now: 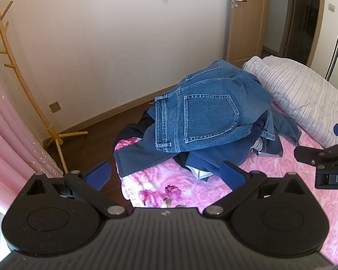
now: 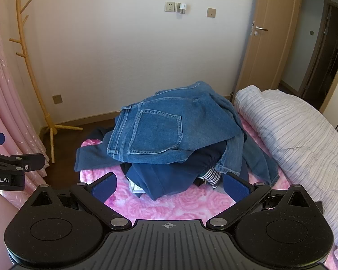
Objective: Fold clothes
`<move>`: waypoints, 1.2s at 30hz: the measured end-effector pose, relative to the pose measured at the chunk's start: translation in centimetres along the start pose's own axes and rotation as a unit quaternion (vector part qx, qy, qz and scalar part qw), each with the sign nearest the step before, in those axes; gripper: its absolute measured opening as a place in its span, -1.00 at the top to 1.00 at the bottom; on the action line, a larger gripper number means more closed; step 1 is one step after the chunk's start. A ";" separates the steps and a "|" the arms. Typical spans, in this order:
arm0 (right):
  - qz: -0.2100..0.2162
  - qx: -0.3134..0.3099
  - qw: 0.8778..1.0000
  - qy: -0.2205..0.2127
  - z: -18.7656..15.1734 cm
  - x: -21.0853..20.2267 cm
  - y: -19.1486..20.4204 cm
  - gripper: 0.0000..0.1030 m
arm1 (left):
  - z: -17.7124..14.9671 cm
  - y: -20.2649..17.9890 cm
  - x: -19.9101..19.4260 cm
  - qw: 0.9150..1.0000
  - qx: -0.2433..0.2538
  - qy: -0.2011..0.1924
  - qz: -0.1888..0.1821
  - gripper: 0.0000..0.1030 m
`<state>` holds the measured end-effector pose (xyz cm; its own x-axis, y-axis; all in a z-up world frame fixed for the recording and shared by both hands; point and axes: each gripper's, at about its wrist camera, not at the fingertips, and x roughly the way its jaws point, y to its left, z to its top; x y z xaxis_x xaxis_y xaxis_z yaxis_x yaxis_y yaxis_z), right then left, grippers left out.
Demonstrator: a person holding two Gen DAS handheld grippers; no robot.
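Note:
A heap of clothes sits on the pink rose-patterned bed (image 1: 281, 175) (image 2: 169, 207). Blue jeans (image 1: 209, 117) (image 2: 155, 132) lie on top, back pocket up. Under them are a navy garment (image 1: 191, 159) (image 2: 164, 180), a black garment (image 1: 133, 130) and a striped piece (image 2: 210, 176). My left gripper (image 1: 166, 174) is open and empty, just short of the heap. My right gripper (image 2: 169, 187) is open and empty, its fingers either side of the heap's near edge. Each gripper shows at the edge of the other's view.
A rolled striped white quilt (image 1: 304, 90) (image 2: 293, 139) lies to the right of the heap. A wooden coat stand (image 1: 22, 78) (image 2: 31, 72) and pink curtains (image 2: 4, 103) are at the left. The dark floor (image 1: 97, 130), the wall and an open door (image 2: 266, 40) lie beyond.

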<state>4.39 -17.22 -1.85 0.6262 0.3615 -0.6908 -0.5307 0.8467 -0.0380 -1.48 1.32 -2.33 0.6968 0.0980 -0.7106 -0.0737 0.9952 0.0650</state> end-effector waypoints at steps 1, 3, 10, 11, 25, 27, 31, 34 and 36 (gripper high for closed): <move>0.002 0.001 1.000 0.001 0.0 0.0 0.0 -1.00 | 0.0 0.0 0.0 1.000 -0.002 0.001 0.002 -0.98; 0.007 0.008 1.000 0.002 -0.2 0.0 -0.3 -1.00 | -0.1 -0.1 0.0 1.000 -0.005 0.002 0.006 -0.98; 0.022 0.019 1.000 -0.008 -0.9 0.1 -1.4 -1.00 | -1.4 0.2 -0.2 0.999 -0.036 0.013 0.037 -0.98; 0.025 0.016 1.000 -0.011 -1.1 0.1 -1.5 -1.00 | -1.7 0.3 -0.3 0.998 -0.038 0.015 0.040 -0.98; 0.013 -0.179 0.983 -0.029 -2.3 5.6 1.9 -0.99 | -4.0 4.0 2.9 0.997 -0.012 0.018 0.070 -0.98; 0.006 -0.208 0.978 -0.028 -2.1 7.9 2.8 -0.99 | -3.5 4.6 5.3 0.998 0.003 0.008 0.058 -0.98; -0.013 -0.271 0.962 -0.014 -1.7 13.5 4.6 -0.99 | -2.2 5.1 12.0 0.999 0.029 0.012 0.024 -0.98; -0.026 -0.337 0.941 0.026 -1.5 19.7 5.8 -0.68 | -1.2 5.6 17.5 0.998 0.064 0.014 -0.012 -0.98; -0.030 -0.380 0.923 0.050 -1.5 24.0 6.7 -0.51 | -0.9 5.7 20.8 0.995 0.092 0.013 -0.031 -0.98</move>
<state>14.99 -3.49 -19.76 0.6313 0.2529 -0.7331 -0.7684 0.3317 -0.5473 11.92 9.03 -17.39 0.6764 0.0385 -0.7355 0.1018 0.9841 0.1452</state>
